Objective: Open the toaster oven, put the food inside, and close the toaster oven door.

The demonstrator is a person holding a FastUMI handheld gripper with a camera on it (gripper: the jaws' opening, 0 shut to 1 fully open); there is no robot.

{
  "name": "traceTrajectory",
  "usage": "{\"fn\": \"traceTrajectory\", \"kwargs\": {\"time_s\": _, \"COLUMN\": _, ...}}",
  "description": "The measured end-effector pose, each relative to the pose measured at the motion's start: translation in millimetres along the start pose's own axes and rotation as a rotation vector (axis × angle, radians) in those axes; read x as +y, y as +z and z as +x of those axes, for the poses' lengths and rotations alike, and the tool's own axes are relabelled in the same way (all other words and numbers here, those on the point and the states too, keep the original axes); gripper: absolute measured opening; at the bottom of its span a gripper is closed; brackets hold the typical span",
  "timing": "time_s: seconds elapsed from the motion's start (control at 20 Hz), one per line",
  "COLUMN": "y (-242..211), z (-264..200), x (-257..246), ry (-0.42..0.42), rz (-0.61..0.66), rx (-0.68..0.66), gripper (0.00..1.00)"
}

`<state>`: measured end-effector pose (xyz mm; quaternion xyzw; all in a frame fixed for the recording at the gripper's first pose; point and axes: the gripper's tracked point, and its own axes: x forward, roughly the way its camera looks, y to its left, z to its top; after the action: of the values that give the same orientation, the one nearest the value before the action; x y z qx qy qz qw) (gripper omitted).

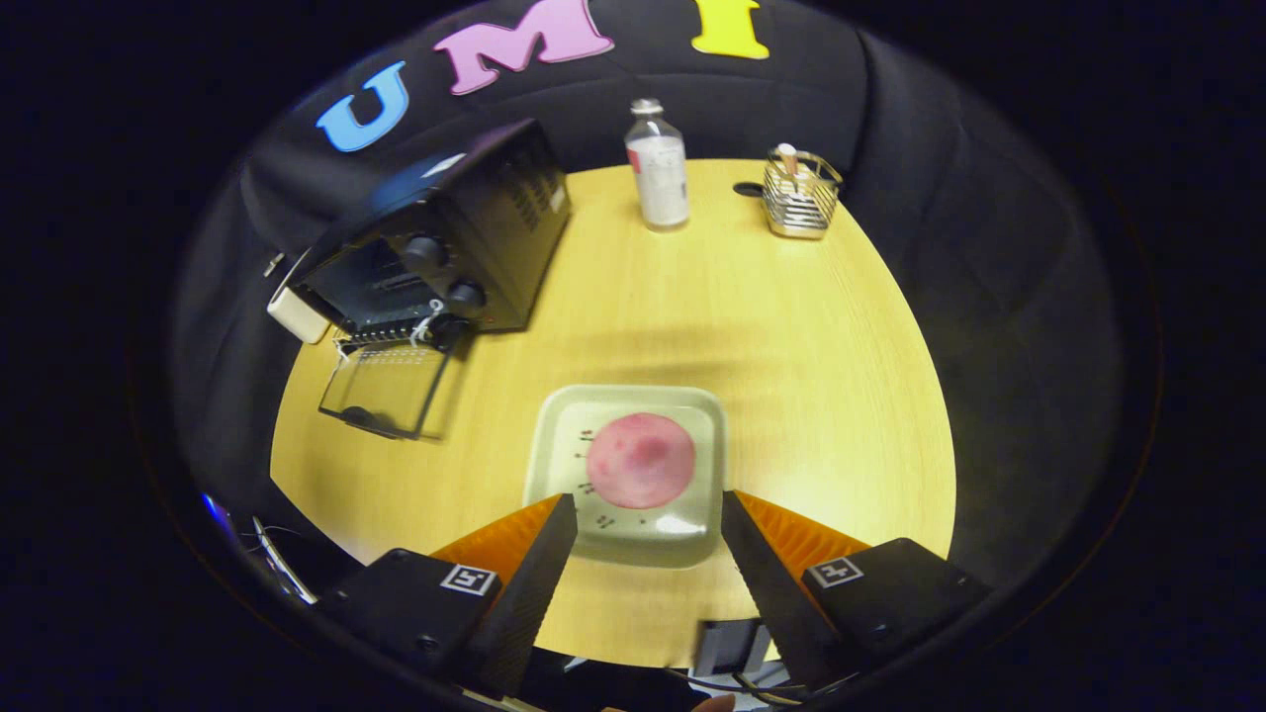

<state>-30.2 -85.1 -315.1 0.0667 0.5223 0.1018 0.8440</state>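
Note:
A black toaster oven (450, 247) stands at the far left of the round wooden table (791, 376), its glass door (386, 391) folded down flat in front of it. A round pink piece of food (641, 460) lies on a pale square plate (682, 534) just ahead of my fingers. My gripper (648, 504) hovers above the plate's near edge, open, with the plate showing between the two fingers and nothing held.
A clear bottle (659, 168) with a white label stands at the table's far edge. To its right sits a small wire basket (801, 196) with something in it. Bare wood lies between the plate and the oven.

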Motion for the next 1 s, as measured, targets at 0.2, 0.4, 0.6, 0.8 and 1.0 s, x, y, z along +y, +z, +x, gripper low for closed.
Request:
{"fn": "traceTrajectory", "kwargs": {"time_s": 0.2, "y": -1.8, "z": 25.9, "x": -27.7, "ry": 0.045, "rz": 0.086, "rx": 0.113, "gripper": 0.87}}
{"fn": "traceTrajectory", "kwargs": {"time_s": 0.4, "y": -9.6, "z": 50.2, "x": -35.2, "ry": 0.087, "rz": 0.136, "rx": 0.216, "gripper": 0.68}}
{"fn": "traceTrajectory", "kwargs": {"time_s": 0.6, "y": -16.7, "z": 66.0, "x": -36.4, "ry": 0.078, "rz": 0.099, "rx": 0.254, "gripper": 0.48}}
{"fn": "traceTrajectory", "kwargs": {"time_s": 0.8, "y": -14.5, "z": 67.5, "x": -49.0, "ry": 0.029, "rz": 0.1, "rx": 0.274, "gripper": 0.24}}
{"fn": "traceTrajectory", "kwargs": {"time_s": 1.0, "y": -12.2, "z": 65.8, "x": -43.8, "ry": 0.176, "rz": 0.195, "rx": 0.264, "gripper": 0.08}}
